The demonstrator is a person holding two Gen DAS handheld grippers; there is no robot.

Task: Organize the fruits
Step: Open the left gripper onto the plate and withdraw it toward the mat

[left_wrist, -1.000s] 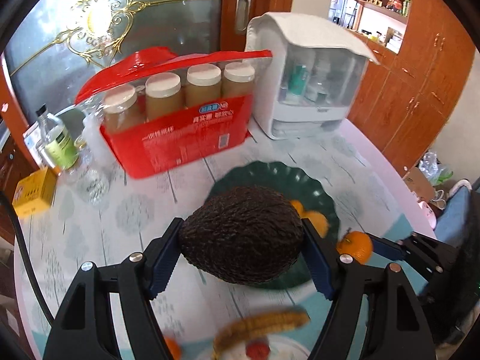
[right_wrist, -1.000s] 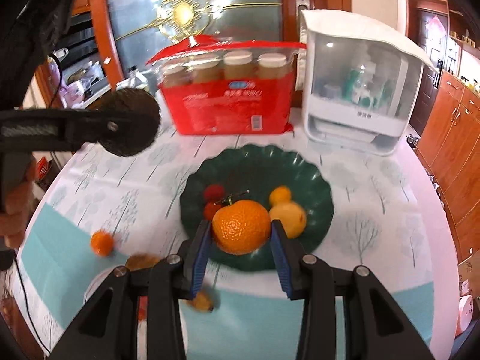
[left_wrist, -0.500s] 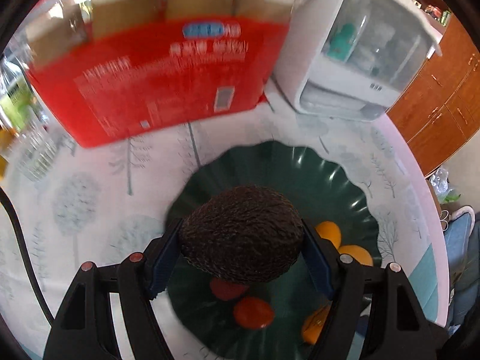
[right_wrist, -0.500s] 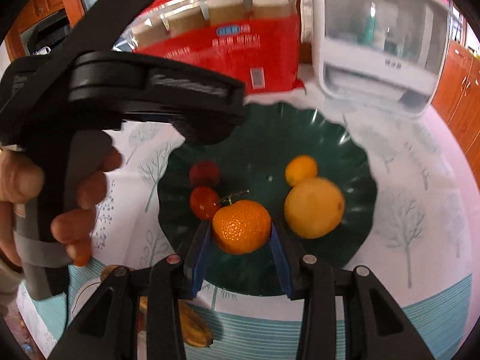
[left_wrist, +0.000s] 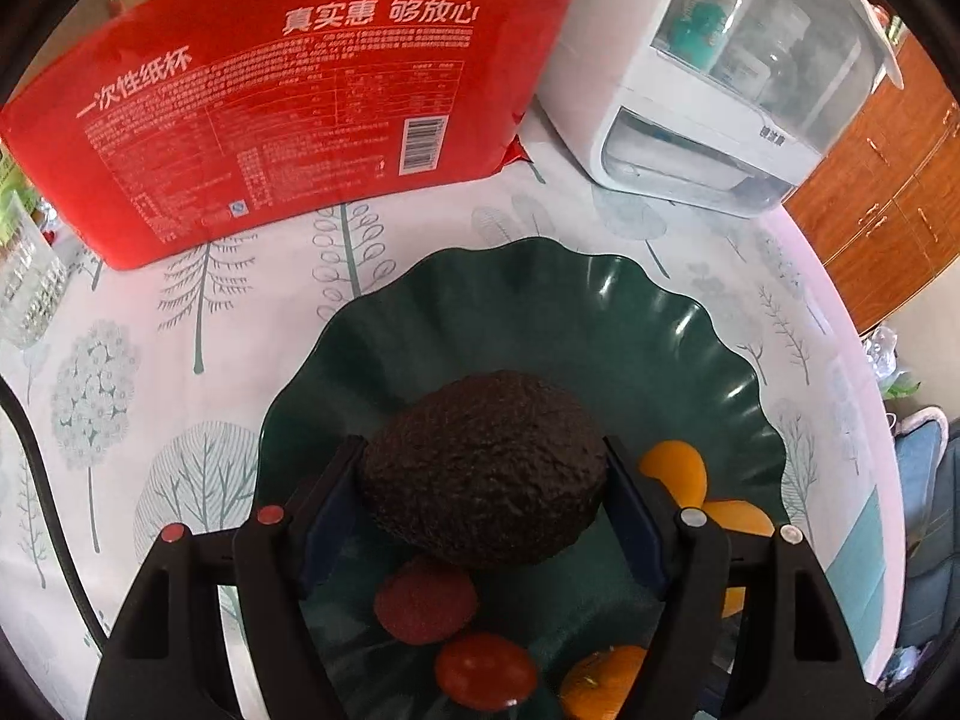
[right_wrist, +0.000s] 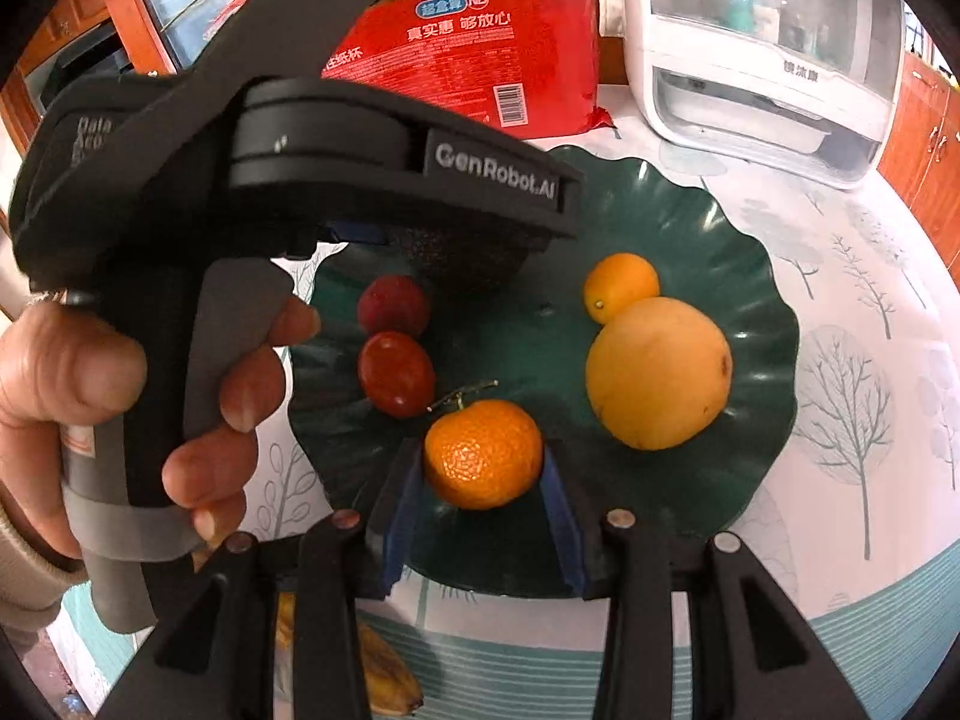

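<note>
My left gripper [left_wrist: 480, 459] is shut on a dark, rough avocado [left_wrist: 486, 468] and holds it low over the left part of the green wavy plate [left_wrist: 540, 312]. In the right wrist view a hand [right_wrist: 72, 372] grips that tool, and the avocado [right_wrist: 456, 252] peeks out beneath it. My right gripper [right_wrist: 483, 471] has a mandarin [right_wrist: 483, 453] between its blue pads at the plate's [right_wrist: 690, 222] near rim; its jaws are starting to open, the pads still touching the fruit. Two red fruits [right_wrist: 396, 372], a small orange [right_wrist: 621, 285] and a large yellow one [right_wrist: 657, 372] lie on the plate.
A red pack of paper cups [left_wrist: 288, 96] and a white box with a clear lid [left_wrist: 720, 72] stand behind the plate. A glass [left_wrist: 24, 288] is at the far left. A banana [right_wrist: 384, 678] lies near the table's front edge.
Both grippers came down over the green plate with their fruit. The avocado went from beside the plate to low above it; the mandarin sank to the plate's near rim.
</note>
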